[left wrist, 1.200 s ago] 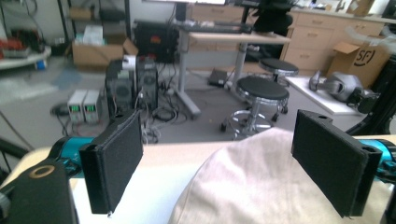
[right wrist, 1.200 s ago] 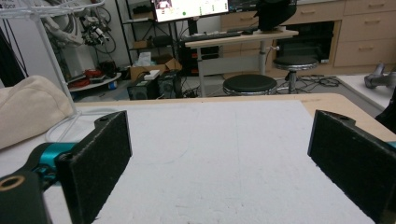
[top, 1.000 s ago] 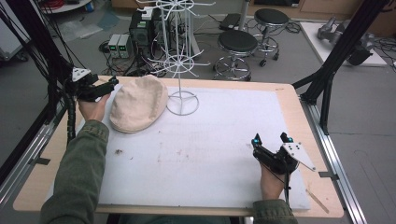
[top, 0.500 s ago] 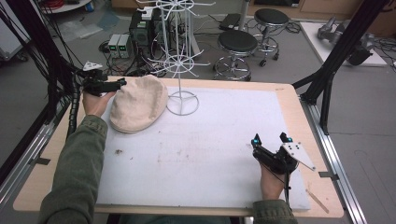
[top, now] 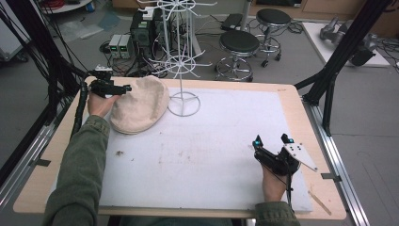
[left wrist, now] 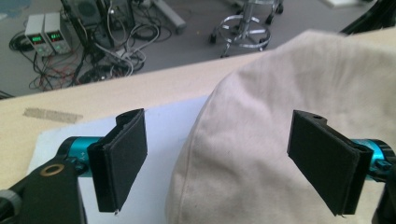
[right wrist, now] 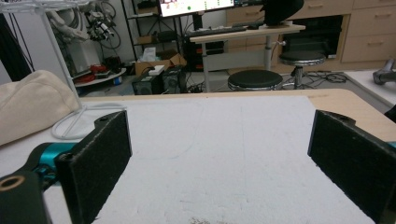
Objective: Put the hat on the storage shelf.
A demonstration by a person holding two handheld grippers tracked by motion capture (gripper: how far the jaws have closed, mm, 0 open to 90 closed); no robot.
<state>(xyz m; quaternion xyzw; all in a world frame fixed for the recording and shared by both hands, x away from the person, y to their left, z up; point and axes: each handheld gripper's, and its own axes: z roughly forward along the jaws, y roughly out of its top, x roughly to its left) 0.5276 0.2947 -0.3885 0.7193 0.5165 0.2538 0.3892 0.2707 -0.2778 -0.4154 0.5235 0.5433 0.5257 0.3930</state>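
Note:
A beige cloth cap lies on the white mat at the back left, next to the round base of a white wire rack. My left gripper is open at the cap's left rim. In the left gripper view the jaws of that gripper stand wide apart, with the cap between them and under the right one. My right gripper rests open near the mat's front right corner. In the right gripper view its jaws hold nothing, and the cap and rack lie far off.
The wooden table's edge frames the mat. A thin wooden stick lies at the front right, and a small speck of debris is on the mat. Black frame struts, stools and power supplies stand behind.
My left gripper has shifted a little to the right, onto the cap's rim. The right gripper and the cap have stayed where they were.

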